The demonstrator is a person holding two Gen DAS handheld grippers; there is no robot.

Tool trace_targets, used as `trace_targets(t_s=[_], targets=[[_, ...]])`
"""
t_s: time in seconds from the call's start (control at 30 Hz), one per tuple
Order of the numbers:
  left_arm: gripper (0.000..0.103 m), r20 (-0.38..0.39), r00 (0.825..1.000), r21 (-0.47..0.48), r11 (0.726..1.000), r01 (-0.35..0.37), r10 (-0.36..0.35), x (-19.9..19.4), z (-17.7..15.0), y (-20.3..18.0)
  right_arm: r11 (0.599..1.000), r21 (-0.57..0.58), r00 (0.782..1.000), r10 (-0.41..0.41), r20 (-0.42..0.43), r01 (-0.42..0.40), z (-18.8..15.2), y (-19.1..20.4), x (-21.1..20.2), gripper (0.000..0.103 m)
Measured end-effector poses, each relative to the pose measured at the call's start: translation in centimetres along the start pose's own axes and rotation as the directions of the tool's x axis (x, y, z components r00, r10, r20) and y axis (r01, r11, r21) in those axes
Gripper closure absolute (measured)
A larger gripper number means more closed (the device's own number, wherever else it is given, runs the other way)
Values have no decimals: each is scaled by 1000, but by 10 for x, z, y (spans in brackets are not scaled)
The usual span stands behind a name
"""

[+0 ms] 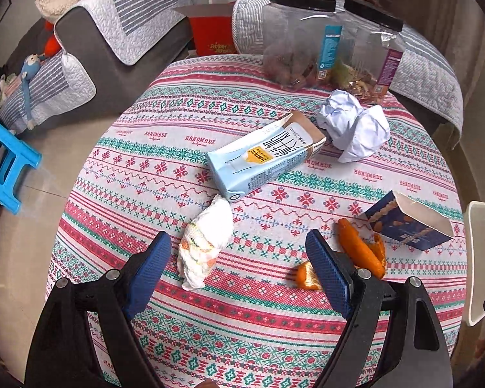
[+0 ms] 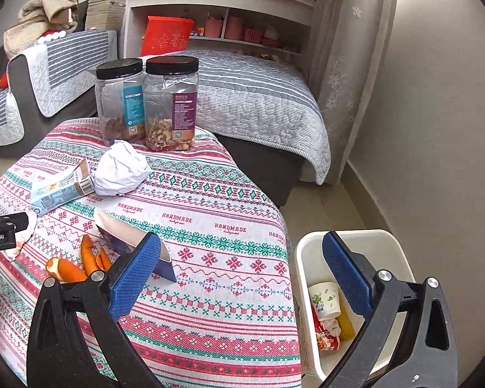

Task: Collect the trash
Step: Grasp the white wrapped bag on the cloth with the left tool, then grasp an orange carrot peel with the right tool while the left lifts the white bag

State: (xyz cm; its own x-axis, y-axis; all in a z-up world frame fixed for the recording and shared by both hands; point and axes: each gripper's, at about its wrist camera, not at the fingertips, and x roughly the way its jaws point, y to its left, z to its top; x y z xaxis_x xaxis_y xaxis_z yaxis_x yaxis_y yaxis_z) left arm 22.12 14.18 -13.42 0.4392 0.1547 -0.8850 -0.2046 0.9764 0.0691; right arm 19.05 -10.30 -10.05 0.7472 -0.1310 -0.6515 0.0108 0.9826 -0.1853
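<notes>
Left wrist view looks down close over the bench (image 1: 184, 135) toward the sofa. Right wrist view sits at the bench's edge above the bin (image 2: 307, 249). Both catch the carton (image 1: 262, 158), jars (image 1: 294, 38) and peel (image 1: 359, 249).

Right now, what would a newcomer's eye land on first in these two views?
Trash strewn over the patterned tablecloth: a pale blue carton lying mid-table, crumpled white paper behind it, orange peel near the edge. Beside the table, a white bin already holds a paper cup.
</notes>
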Motion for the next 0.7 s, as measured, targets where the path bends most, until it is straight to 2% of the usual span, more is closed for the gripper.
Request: trace_targets(t_s=[0.23,0.37,0.43,0.47,0.5,0.53,0.63,0.7], targets=[[20,-103,994,6,999,-40,40,42,3,25,993,-68,994,92,-60,-96,-4,24,15,7],[21,-160,987,29,999,-18,22,63,3,25,980,-96,980,160,-121,-172,-6,32,30,7],[31,-179,984,43,999,-9,17,72,2,24,973,-110,973,187,-134,-202,-7,37,32,7],[35,-174,985,38,999,16,-9,72,1,24,968,-112,968,207,-139,-223,-7,38,31,7],[51,-168,985,39,999,38,-31,71,2,23,960,-106,958,243,-153,-261,-8,40,29,7],[63,-167,985,50,998,49,-40,69,3,22,949,-97,945,281,-168,-299,-8,42,27,7],[65,-181,981,48,996,79,-69,65,1,20,908,-103,904,382,-193,-406,-13,55,19,7],[65,-184,980,48,995,90,-79,60,-2,19,875,-159,882,423,-207,-457,-18,70,15,7]])
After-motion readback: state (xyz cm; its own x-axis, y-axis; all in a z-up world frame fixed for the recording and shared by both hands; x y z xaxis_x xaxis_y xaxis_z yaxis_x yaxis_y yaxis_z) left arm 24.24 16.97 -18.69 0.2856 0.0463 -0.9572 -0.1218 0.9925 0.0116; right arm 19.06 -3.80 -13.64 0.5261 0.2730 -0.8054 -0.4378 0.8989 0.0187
